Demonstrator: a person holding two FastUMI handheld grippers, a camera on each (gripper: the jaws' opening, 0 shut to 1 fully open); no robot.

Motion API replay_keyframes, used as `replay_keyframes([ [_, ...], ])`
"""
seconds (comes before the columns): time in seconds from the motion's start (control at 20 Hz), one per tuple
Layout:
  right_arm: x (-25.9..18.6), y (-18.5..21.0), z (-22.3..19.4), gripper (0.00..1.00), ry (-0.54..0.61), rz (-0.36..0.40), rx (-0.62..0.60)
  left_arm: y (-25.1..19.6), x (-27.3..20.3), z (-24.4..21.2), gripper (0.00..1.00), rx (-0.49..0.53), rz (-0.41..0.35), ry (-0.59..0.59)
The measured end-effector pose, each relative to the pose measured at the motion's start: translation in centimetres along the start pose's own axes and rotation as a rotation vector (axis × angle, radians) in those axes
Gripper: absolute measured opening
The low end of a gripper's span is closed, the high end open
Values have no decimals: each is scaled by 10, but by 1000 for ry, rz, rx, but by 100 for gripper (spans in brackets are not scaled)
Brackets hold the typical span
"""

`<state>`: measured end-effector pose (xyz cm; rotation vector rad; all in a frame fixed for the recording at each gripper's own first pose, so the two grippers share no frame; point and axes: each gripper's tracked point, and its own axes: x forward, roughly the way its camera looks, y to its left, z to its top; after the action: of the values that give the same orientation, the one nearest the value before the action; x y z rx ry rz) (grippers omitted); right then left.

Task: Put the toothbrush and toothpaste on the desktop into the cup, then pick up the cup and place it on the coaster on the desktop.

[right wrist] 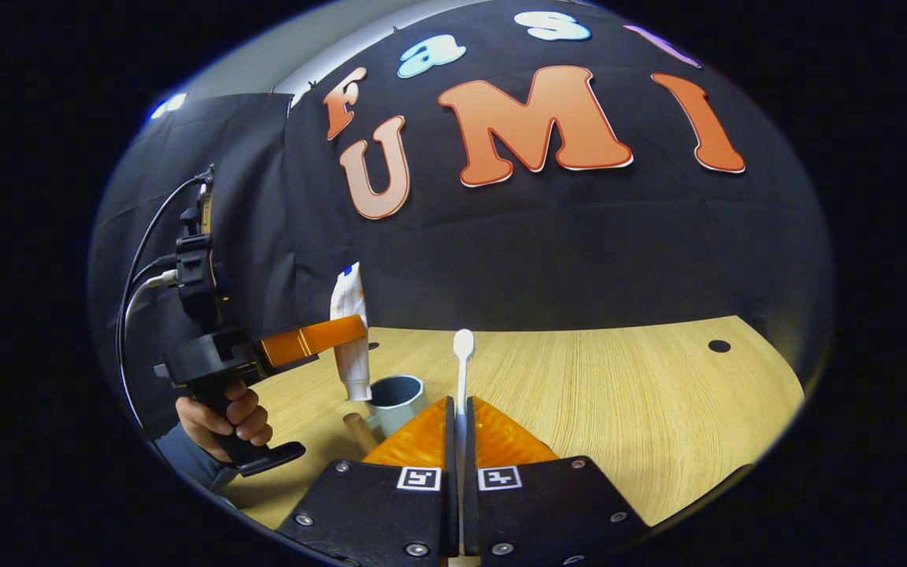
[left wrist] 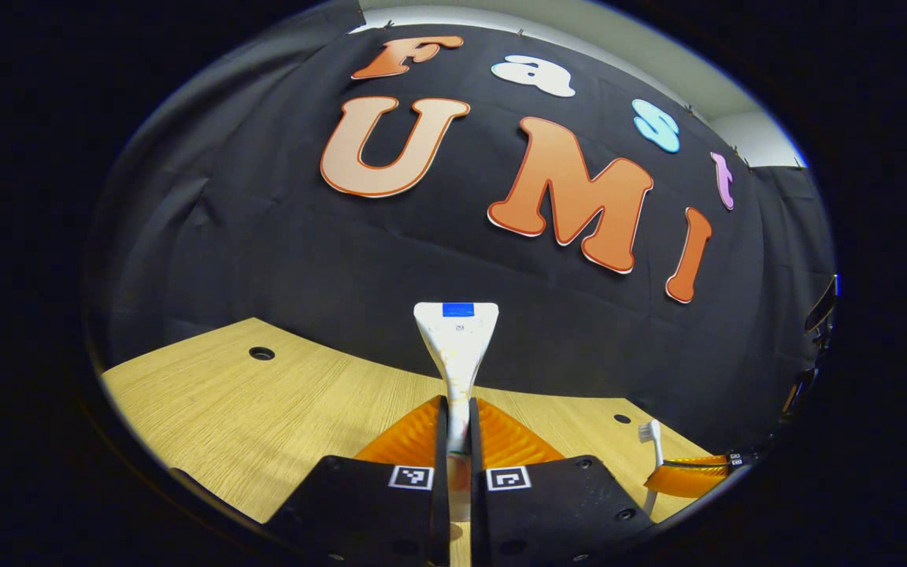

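While your left gripper (right wrist: 343, 335) pinches the soft, light toothpaste (right wrist: 349, 331) upright just above the cup (right wrist: 396, 398), and your right gripper (right wrist: 457, 429) clamps the stiff, slippery toothbrush (right wrist: 462, 370) low on its handle, squeeze gently lest either slip.

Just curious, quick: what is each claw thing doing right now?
Left gripper: jaws closed on the toothpaste.
Right gripper: jaws closed on the toothbrush.

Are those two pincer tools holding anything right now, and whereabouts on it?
Yes. The left gripper clamps the toothpaste around its lower half, cap end down. The right gripper clamps the toothbrush by its handle.
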<state>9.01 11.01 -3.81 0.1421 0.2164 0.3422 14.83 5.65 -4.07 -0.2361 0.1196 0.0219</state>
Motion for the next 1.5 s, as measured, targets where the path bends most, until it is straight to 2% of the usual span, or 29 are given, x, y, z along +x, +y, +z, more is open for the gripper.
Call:
replay_keyframes([
  [0.2, 11, 1, 0, 2, -2, 2, 3, 17, 23, -2, 10, -8, 20, -19],
  [0.6, 32, 10, 24, 2, -38, 17, 23, 20, 37, -35, 10, -73, -11, 47],
  [0.9, 55, 42, 71, 2, -131, 79, 3, 21, 21, -42, 10, -24, -21, 47],
  [1.1, 67, 58, 75, 2, -151, 111, 20, 25, 17, -41, 13, -12, -21, 56],
  [1.35, 75, 63, 73, 2, -155, 112, 49, 15, 12, -57, 17, -9, -45, 116],
  [1.5, 78, 74, 78, 3, -171, 156, 117, 10, 1, -64, 21, 0, -77, 152],
])
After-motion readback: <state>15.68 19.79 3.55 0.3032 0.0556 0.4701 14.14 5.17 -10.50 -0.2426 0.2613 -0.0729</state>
